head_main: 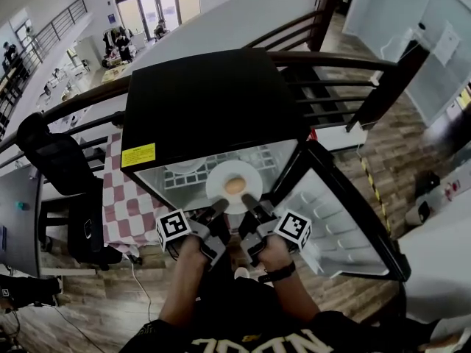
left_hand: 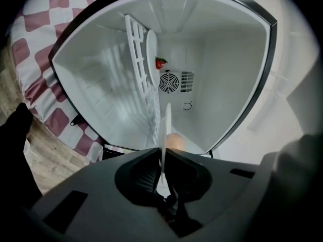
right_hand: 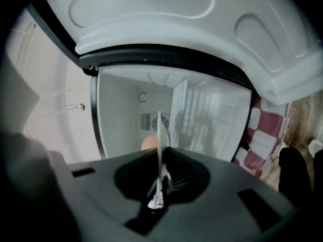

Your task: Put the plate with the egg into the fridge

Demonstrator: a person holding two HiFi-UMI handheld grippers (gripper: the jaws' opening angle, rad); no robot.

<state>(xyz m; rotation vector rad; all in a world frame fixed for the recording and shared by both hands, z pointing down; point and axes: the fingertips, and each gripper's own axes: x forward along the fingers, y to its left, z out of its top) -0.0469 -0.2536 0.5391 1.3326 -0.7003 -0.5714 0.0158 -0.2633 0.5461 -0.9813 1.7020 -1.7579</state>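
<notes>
A white plate (head_main: 234, 184) with a brown egg (head_main: 235, 186) on it hangs level at the mouth of the open black fridge (head_main: 213, 101). My left gripper (head_main: 218, 209) is shut on the plate's near rim from the left, my right gripper (head_main: 249, 201) on the same rim from the right. In the left gripper view the plate (left_hand: 165, 135) shows edge-on between the jaws, with the egg (left_hand: 174, 141) just beyond. In the right gripper view the plate (right_hand: 159, 135) is also edge-on and the egg (right_hand: 148, 143) peeks out on its left.
Inside the fridge a wire shelf (left_hand: 141, 79) carries another white plate (left_hand: 151, 57) and a small red thing (left_hand: 160, 63) near the back fan. The fridge door (head_main: 338, 212) stands open at the right. A checkered cloth (head_main: 129, 197) lies left of the fridge, beside a black chair (head_main: 59, 168).
</notes>
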